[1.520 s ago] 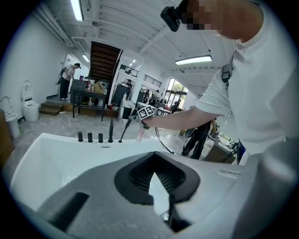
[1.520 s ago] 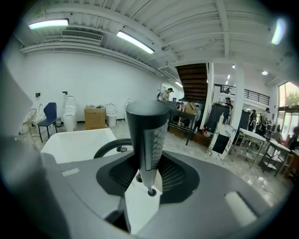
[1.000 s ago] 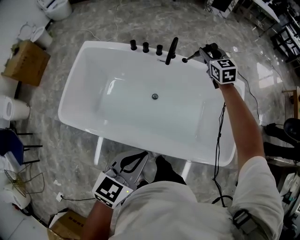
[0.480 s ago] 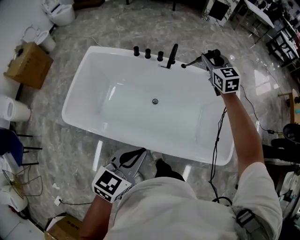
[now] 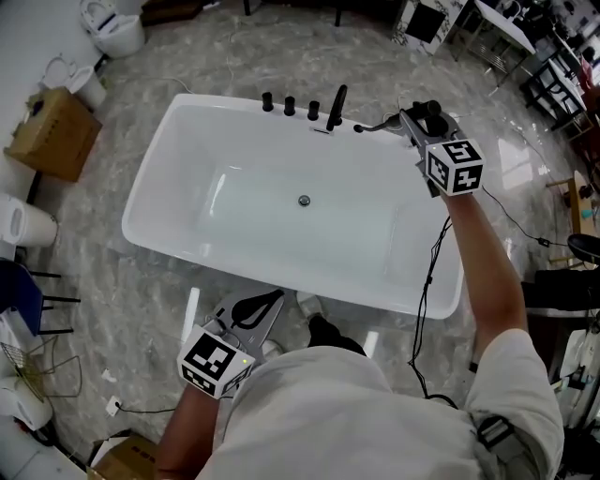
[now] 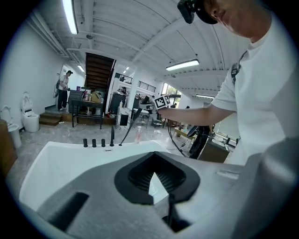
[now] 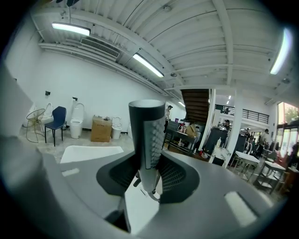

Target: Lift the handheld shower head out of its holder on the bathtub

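The white bathtub (image 5: 155,173) carries three black knobs (image 5: 290,105) and a black spout (image 5: 335,107) on its far rim. My right gripper (image 5: 405,118) hangs over the tub's far right corner, shut on the black handheld shower head (image 5: 373,125), which sticks out towards the spout. In the right gripper view the shower head (image 7: 147,133) stands upright between the pads, nozzle face to the right, in my right gripper (image 7: 149,163). My left gripper (image 5: 278,298) is shut on nothing, outside the tub's near side; in its own view the left gripper (image 6: 154,158) faces the tub (image 6: 56,163).
A cardboard box (image 5: 52,131) and toilets (image 5: 114,26) stand at the far left on the marble floor. A blue chair (image 5: 17,291) is at the left edge. A black cable (image 5: 427,300) hangs by the tub's right end. Tables (image 5: 525,42) crowd the far right.
My right gripper has risen towards the camera with the shower head in it. The left gripper has shifted a little along the tub's near side.
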Motion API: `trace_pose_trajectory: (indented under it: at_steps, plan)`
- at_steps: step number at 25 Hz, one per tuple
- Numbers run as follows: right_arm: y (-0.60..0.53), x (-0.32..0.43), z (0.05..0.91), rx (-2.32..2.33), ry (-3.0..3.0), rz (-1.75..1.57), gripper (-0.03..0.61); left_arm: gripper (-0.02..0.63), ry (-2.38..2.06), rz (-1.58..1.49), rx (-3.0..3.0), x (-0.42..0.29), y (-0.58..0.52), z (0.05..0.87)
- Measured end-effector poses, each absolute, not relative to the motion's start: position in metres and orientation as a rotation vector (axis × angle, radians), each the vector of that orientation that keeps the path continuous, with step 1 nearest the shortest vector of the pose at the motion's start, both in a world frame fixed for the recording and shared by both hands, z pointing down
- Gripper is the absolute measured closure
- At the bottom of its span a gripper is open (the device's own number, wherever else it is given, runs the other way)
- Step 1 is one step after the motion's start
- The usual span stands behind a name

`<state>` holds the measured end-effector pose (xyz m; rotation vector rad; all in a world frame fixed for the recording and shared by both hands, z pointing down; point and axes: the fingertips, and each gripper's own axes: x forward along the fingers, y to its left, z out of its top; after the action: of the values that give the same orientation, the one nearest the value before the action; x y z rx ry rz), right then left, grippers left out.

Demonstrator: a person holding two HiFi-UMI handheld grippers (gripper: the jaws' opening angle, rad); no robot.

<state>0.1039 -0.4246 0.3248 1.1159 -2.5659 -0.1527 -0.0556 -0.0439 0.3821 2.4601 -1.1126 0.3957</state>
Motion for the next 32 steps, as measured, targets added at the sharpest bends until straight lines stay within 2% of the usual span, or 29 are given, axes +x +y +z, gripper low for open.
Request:
trace_pose_trajectory:
  at_steps: [12,32]
  plan:
    - [-0.346,0.087,0.279,1.107,-2.586,-0.212,0.431,0.607,-1.095,0.384,2.478,-0.073,-0.002,0.379]
    - [-0.218,0.076,0.259,1.096,-2.606,-0.281,0.431,0.607,-1.047,0.373,2.515,-0.072,0.061,0.379]
